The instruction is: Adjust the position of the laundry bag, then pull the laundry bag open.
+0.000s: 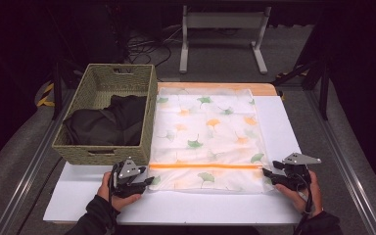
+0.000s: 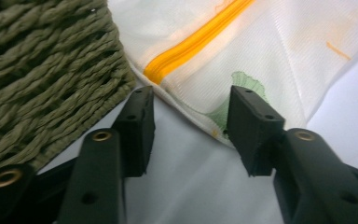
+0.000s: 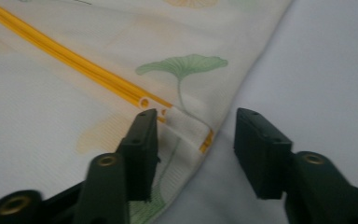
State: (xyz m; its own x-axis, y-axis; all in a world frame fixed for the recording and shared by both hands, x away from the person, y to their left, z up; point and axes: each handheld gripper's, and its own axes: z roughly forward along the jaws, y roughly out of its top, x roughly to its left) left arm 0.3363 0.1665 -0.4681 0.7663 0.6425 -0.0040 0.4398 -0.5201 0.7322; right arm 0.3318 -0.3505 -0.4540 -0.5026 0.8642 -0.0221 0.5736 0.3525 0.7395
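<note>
A white mesh bag printed with green and orange ginkgo leaves lies flat on the white table, an orange zipper running across its near end. My left gripper sits at the bag's near left corner, jaws open, the corner's edge lying between them untouched. My right gripper is at the near right corner, also open, with the zipper's end and pull just past its left pad and the bag's edge between the jaws. Nothing is gripped.
A woven green basket holding dark cloth stands on the table's left, right beside my left gripper. Bare white tabletop runs along the near edge and to the right of the bag. A white stand rises behind the table.
</note>
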